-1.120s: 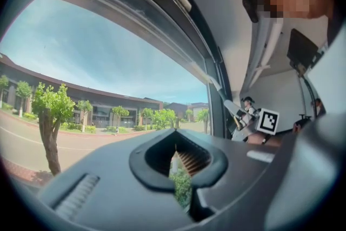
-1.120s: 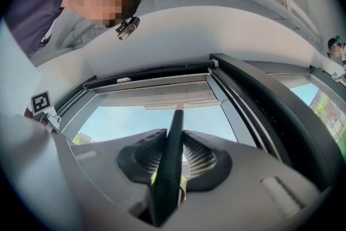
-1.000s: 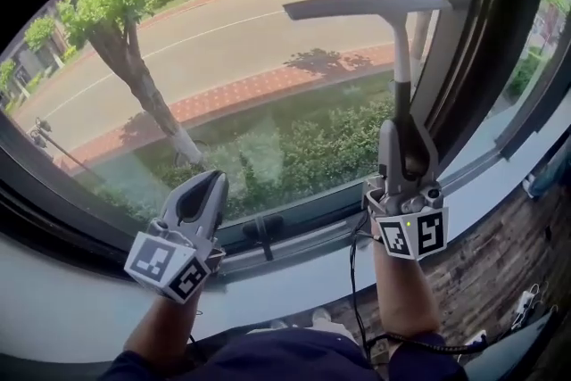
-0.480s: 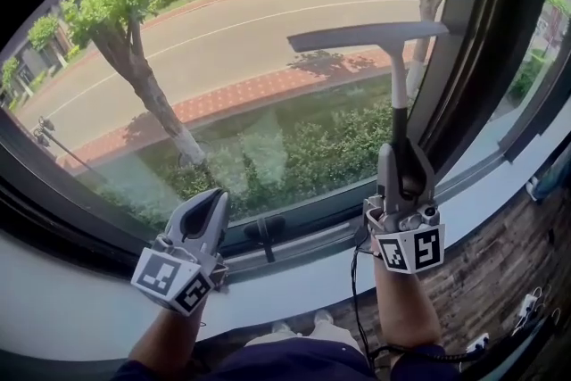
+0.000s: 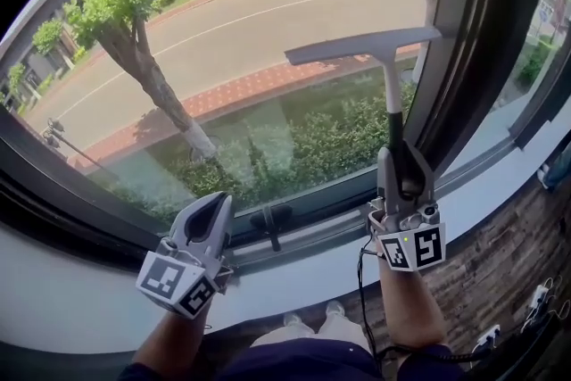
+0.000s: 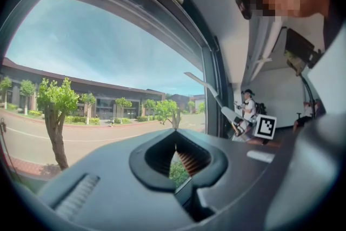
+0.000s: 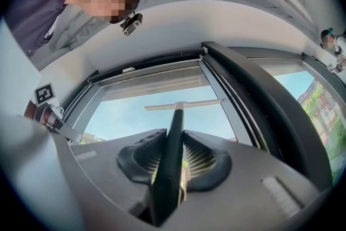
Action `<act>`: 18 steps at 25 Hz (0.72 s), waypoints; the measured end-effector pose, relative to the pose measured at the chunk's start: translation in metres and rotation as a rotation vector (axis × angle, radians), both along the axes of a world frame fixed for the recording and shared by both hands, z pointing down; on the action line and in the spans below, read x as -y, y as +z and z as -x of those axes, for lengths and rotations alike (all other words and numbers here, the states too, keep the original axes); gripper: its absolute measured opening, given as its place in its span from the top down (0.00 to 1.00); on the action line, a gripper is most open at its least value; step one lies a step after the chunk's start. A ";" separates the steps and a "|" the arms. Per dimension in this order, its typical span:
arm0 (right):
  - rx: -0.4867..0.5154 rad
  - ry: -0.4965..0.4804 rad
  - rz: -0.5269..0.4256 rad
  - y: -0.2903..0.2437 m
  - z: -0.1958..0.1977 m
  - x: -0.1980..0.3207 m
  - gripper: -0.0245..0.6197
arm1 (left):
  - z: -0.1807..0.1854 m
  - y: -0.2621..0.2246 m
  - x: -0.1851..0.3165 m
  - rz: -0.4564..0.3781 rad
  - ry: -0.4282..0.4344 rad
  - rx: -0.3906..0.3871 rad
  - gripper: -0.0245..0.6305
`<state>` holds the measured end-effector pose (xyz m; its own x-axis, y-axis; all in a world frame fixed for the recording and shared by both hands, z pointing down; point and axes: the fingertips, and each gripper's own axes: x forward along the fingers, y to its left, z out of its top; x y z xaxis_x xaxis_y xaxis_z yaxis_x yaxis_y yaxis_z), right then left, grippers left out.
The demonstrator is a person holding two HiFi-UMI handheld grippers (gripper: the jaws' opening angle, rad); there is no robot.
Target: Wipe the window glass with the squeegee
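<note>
The squeegee stands upright against the window glass, its grey blade level across the right part of the pane, just left of the dark upright frame. Its slim handle runs down into my right gripper, which is shut on it. In the right gripper view the dark handle sits clamped between the jaws of my right gripper, with the blade above. My left gripper hangs low at the left near the sill, shut with nothing in it. In the left gripper view that gripper points out through the glass.
A dark window frame post rises right beside the blade's right end. A black window latch sits on the lower frame between the grippers. The pale sill runs below. A cable hangs from the right gripper. The person's shoes show below.
The right gripper has drawn the squeegee down the glass; the blade now lies lower against the street scene outside. The left gripper has stayed near the sill.
</note>
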<state>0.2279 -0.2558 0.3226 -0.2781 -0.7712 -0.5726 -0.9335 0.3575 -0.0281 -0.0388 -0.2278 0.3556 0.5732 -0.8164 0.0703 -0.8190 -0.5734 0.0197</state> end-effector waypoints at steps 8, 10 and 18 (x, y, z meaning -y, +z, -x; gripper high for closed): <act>0.003 0.004 0.052 0.016 -0.001 -0.001 0.80 | -0.009 0.002 -0.001 0.022 0.013 0.022 0.96; 0.007 0.002 0.065 0.020 -0.001 -0.002 0.80 | -0.011 0.002 -0.002 0.030 0.019 0.023 0.96; 0.018 -0.006 0.106 0.027 -0.002 -0.006 0.80 | -0.017 -0.012 -0.003 0.051 0.026 0.039 0.96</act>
